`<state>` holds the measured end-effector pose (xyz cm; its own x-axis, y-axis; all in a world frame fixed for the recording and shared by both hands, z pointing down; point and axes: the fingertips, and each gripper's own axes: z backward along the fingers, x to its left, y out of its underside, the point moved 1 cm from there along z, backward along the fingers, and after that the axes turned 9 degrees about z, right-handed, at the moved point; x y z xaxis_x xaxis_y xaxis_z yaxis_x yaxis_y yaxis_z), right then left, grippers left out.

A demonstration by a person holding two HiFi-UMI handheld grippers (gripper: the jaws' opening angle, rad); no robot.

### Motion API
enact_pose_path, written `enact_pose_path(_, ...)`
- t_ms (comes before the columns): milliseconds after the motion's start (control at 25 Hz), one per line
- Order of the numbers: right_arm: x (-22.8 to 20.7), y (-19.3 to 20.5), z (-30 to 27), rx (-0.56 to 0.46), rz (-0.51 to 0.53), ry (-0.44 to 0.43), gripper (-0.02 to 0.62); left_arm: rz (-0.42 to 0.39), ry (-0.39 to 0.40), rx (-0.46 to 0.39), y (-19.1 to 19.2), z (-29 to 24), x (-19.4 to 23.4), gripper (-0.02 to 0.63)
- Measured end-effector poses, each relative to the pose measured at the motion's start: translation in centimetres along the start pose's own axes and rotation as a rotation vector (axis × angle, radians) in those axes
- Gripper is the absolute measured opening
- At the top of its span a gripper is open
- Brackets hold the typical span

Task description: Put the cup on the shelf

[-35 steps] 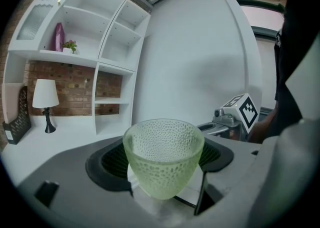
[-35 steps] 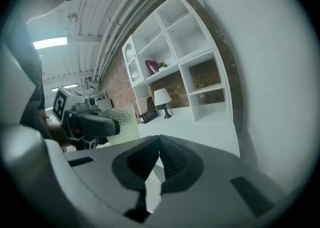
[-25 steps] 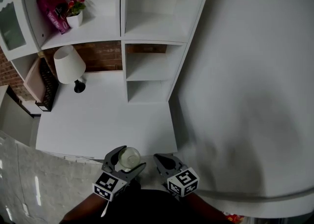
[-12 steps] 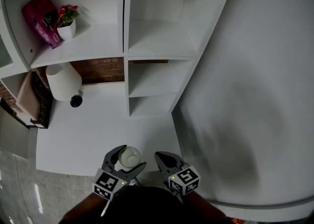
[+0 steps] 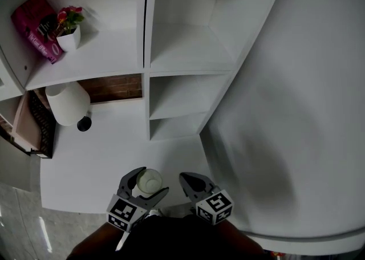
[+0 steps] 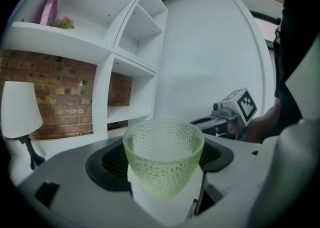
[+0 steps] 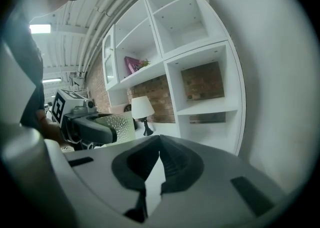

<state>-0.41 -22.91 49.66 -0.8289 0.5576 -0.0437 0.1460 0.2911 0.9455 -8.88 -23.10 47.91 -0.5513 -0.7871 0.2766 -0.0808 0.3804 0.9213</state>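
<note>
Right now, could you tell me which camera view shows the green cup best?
The left gripper view: the green cup fills the centre, upright between the fingers, its dimpled wall clear. The head view shows only its small rim from above; the right gripper view shows a partly hidden sliver.

We're closing in on the white shelf unit [image 5: 188,53]: its compartments swell in the head view, and the top row runs off the upper edge. The white-shaded table lamp [image 5: 67,102] slides down and left. The pink packet [image 5: 37,28] and the small white pot of red flowers [image 5: 68,33] drift toward the left edge, and the glass-fronted cabinet door slips out past it. The white desk top [image 5: 114,150] has dropped its front edge lower, so the left gripper [image 5: 147,185], its pale green dimpled cup [image 5: 149,180] and the right gripper [image 5: 193,182] now hang over the desk, not its edge. Less grey tiled floor [image 5: 20,224] shows.
</note>
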Motion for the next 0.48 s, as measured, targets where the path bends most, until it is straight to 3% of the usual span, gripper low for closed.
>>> enact_pose_path(240,-1.3,-0.2,-0.6,-0.004,0.019,-0.001,0.005,0.003,-0.004,0.013,0.2,-0.7,0.3,0.390)
enact_pose_path(480,-2.5,-1.7,-1.1,-0.026,0.043,-0.049,0.005,0.008,-0.058,-0.007,-0.3,-1.4,0.6,0.390)
